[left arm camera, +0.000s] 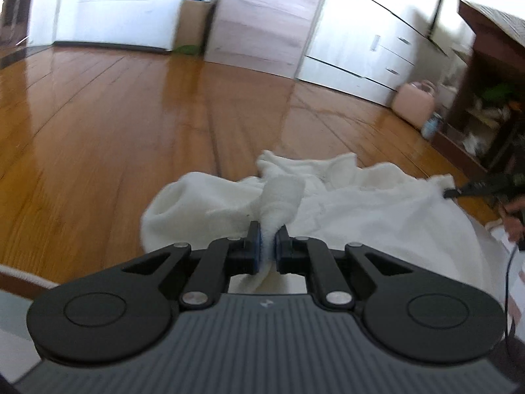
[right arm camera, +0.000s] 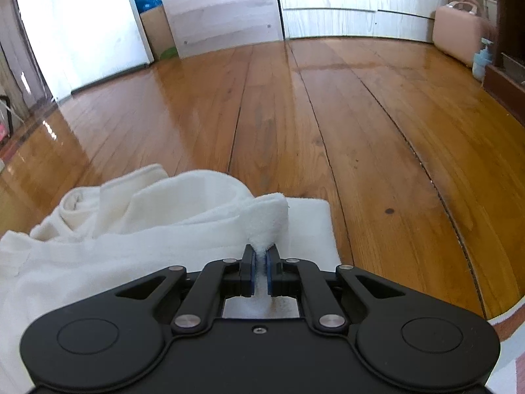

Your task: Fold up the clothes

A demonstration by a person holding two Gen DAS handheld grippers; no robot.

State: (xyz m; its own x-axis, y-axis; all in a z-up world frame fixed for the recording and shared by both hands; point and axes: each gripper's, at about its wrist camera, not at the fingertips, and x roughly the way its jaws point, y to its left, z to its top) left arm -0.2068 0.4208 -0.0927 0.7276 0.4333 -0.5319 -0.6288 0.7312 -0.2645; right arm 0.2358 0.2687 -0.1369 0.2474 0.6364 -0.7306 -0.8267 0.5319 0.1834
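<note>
A white fleecy garment (left arm camera: 344, 197) lies bunched over the wooden floor. My left gripper (left arm camera: 269, 234) is shut on a pinched fold of it at its left edge. In the left wrist view my right gripper (left arm camera: 459, 192) shows at the far right, at the garment's other edge. In the right wrist view the same garment (right arm camera: 131, 229) spreads to the left, and my right gripper (right arm camera: 261, 256) is shut on a fold of its right corner. Both grippers hold the cloth a little above the floor.
Glossy wooden floor (right arm camera: 328, 115) stretches ahead. White drawers (left arm camera: 361, 42) and a wardrobe stand along the far wall. A pink case (right arm camera: 459, 29) and a blue bottle (right arm camera: 482, 59) sit by a dark wooden shelf (left arm camera: 492, 82) at the right. A cardboard box (right arm camera: 154, 26) stands at the back left.
</note>
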